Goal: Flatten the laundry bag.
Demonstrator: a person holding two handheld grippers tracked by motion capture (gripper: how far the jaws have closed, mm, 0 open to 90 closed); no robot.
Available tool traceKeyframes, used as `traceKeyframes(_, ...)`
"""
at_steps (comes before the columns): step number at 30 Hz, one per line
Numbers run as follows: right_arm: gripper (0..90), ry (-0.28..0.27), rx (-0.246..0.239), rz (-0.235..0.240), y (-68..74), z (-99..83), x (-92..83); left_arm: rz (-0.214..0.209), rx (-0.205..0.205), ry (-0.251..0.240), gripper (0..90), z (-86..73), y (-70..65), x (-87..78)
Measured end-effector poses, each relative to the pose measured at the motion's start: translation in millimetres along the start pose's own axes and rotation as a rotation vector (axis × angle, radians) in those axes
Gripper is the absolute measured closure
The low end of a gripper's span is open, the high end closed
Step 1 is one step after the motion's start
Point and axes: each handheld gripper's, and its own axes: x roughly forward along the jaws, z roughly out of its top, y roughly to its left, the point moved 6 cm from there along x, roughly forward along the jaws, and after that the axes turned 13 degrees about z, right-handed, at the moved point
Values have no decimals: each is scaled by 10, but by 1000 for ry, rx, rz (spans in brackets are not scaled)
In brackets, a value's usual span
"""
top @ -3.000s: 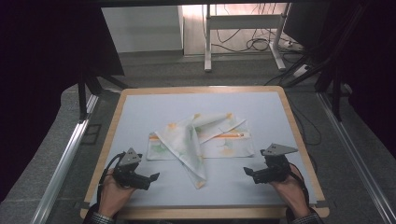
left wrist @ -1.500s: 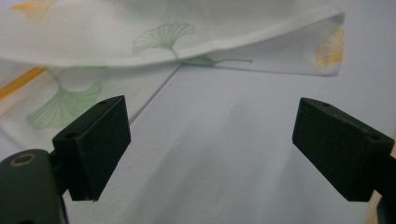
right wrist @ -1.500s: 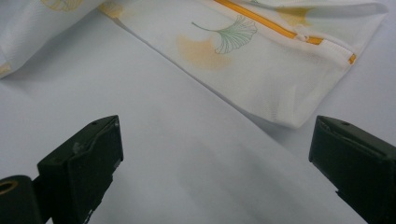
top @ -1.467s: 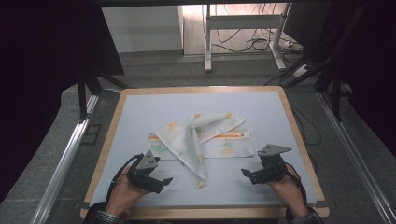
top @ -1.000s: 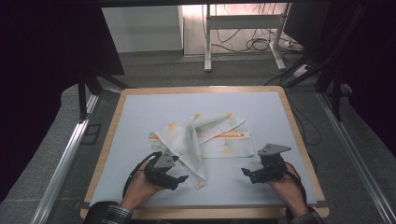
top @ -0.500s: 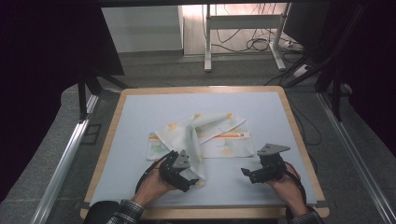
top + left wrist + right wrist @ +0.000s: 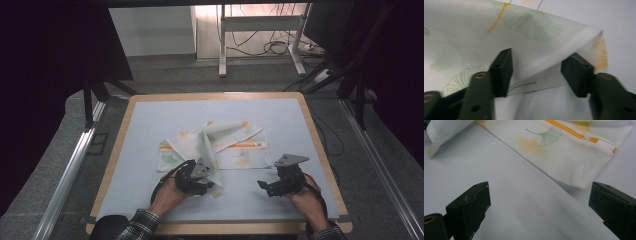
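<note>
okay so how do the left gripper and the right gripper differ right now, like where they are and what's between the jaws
The left gripper sits at the near corner of the leaf-print mesh bag, its jaws just closing with bag fabric between them but not yet pinched; the right gripper hovers over the bare white table mat, jaws wide with nothing between. Both are hand-held near the table's front edge.

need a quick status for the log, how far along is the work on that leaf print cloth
Early. Done: the left gripper has reached the cloth's near corner. In hand: its jaws have been closing around that corner, not yet pinching. Left: the cloth lies crumpled; the right gripper waits open over bare table.
</note>
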Motion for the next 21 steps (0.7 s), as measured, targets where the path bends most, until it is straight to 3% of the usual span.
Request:
traceKeyframes(4,42,4,-5,-1,4,-1,4,-11,-37,-19,799,24,83,-35)
traceKeyframes(6,44,5,-3,2,6,0,6,-9,-60,-38,884,45,139,-78)
traceKeyframes(16,27,-5,60,-15,-4,10,30,-11,-166,-81,893,20,435,-259)
traceKeyframes(21,17,-35,95,-24,-52,42,37,1,-187,-80,889,-8,508,-289)
